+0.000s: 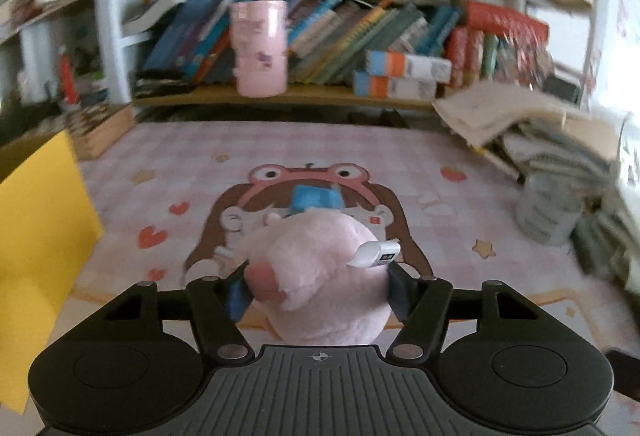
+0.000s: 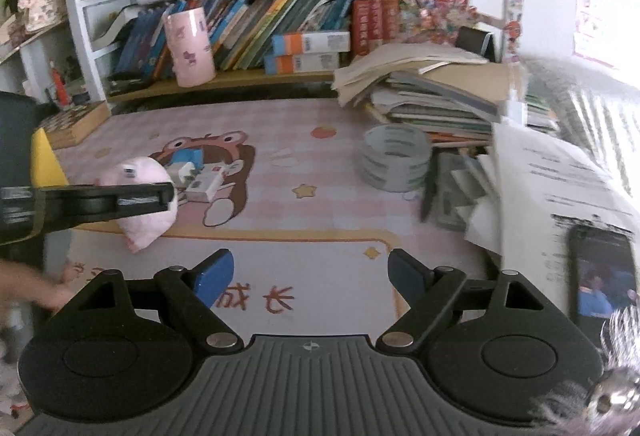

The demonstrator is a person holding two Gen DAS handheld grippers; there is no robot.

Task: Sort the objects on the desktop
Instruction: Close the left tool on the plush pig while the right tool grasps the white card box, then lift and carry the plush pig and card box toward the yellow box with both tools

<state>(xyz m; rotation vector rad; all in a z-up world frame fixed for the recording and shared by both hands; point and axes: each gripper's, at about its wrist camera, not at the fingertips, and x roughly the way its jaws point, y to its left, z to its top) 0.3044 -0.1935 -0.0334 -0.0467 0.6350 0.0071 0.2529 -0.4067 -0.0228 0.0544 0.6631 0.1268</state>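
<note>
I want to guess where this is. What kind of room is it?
Probably a child's study desk at home. A pink cartoon desk mat covers the top, a shelf of leaning books runs behind it, and a pink plush toy sits on the mat, between the left tool's fingers.

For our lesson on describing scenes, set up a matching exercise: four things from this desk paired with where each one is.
Things:
1. soft pink plush toy
2. tall pink cylindrical holder
3. stack of grey tape rolls
4. black smartphone

Places:
A. on loose papers, far right
B. between the left gripper's fingers
C. on the shelf before the books
D. on the mat beside the book pile

Pairs: 1-B, 2-C, 3-D, 4-A
</note>
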